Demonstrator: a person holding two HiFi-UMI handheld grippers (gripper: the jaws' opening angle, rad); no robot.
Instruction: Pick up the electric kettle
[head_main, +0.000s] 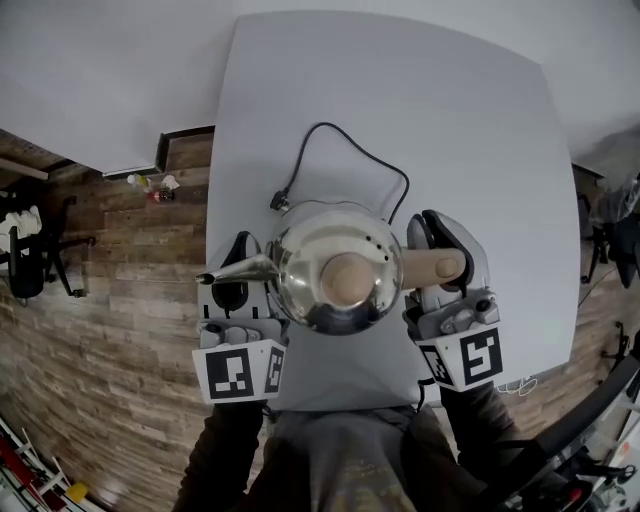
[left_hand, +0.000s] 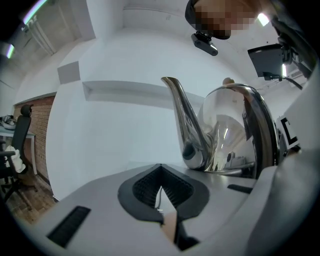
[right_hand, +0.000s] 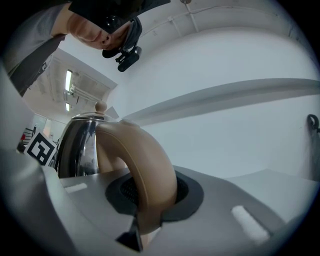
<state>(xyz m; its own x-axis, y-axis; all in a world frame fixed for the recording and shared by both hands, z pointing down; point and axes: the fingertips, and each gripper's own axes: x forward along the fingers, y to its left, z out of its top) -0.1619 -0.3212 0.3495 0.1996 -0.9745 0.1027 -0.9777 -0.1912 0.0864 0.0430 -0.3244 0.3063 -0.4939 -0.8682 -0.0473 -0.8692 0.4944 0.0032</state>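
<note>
The shiny steel electric kettle (head_main: 318, 262) with a wooden lid knob (head_main: 347, 279) hangs over the near part of the white table (head_main: 480, 130). Its tan handle (head_main: 437, 267) points right and its thin spout (head_main: 232, 270) points left. My right gripper (head_main: 442, 230) is shut on the handle, and in the right gripper view the handle (right_hand: 145, 160) fills the pads of the right gripper (right_hand: 150, 186). My left gripper (head_main: 240, 250) sits under the spout. In the left gripper view the left gripper (left_hand: 160, 172) is shut with nothing between its pads, and the spout (left_hand: 182, 117) rises just right of it.
A black power cord (head_main: 352, 152) loops across the table from behind the kettle, and its plug (head_main: 280, 203) lies near the left edge. A wooden floor (head_main: 130, 300) lies to the left, with a black chair (head_main: 28, 250) and small items (head_main: 155, 187) on it.
</note>
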